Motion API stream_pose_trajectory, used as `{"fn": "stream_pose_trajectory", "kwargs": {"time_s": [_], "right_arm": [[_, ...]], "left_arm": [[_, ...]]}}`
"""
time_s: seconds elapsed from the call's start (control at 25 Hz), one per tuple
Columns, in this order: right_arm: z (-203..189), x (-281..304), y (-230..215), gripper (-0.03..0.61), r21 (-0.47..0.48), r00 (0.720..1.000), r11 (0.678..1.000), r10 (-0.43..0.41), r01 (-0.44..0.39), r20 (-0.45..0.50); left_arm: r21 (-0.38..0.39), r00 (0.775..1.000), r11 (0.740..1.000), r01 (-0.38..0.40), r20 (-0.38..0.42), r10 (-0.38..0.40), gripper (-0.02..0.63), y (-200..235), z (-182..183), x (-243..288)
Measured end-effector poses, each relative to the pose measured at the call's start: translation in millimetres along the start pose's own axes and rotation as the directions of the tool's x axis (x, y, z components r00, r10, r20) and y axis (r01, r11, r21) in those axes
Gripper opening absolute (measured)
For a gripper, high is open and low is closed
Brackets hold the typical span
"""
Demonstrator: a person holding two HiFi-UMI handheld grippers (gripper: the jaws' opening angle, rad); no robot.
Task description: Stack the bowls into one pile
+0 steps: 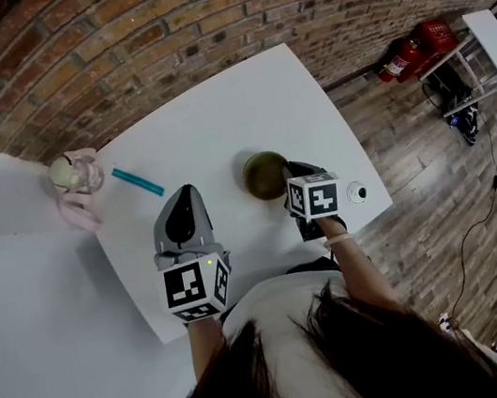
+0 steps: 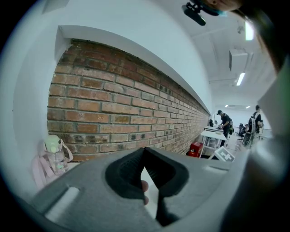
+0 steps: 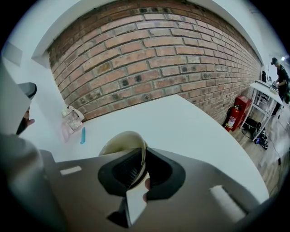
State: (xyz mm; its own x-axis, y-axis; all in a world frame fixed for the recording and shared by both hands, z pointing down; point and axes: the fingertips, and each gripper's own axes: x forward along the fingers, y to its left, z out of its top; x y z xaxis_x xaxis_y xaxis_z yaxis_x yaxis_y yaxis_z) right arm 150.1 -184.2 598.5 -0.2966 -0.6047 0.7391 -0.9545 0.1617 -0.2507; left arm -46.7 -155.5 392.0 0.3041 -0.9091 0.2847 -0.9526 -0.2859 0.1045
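"Jaws status?"
"Right gripper [image 3: 138,168] is clamped on the thin rim of the glossy, round olive bowl [image 3: 121,139]. Left gripper [image 2: 144,153] is pinched together, empty, well apart from it."
"Surface?"
"Smooth white table [image 1: 214,113]."

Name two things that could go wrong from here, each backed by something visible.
1. The right gripper pinches only the bowl's thin rim on one side, so the bowl may tilt or slip if lifted.
2. The left gripper is shut, empty and away from the bowl, so nothing steadies it; a slip could knock the small white round object off the table.
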Motion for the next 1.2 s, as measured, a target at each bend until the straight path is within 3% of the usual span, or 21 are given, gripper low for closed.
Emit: {"fn": "stream_pose_trajectory", "kwargs": {"time_s": [0.8, 1.2], "right_arm": [[1.0, 3.2, 0.2, 0.071, -0.104, 0.998, 0.993, -0.054, 0.053, -0.010], [5.6, -6.3, 0.0, 0.077, -0.092, 0.997, 0.993, -0.067, 0.070, 0.033]], "left_arm": [[-0.009, 1.000, 1.000, -0.005, -0.002, 0.005, 0.000, 8.4, -1.9, 3.3], [-0.007, 1.000, 1.000, -0.009, 0.018, 0.009, 0.000, 10.3, 2.2, -7.2]]}}
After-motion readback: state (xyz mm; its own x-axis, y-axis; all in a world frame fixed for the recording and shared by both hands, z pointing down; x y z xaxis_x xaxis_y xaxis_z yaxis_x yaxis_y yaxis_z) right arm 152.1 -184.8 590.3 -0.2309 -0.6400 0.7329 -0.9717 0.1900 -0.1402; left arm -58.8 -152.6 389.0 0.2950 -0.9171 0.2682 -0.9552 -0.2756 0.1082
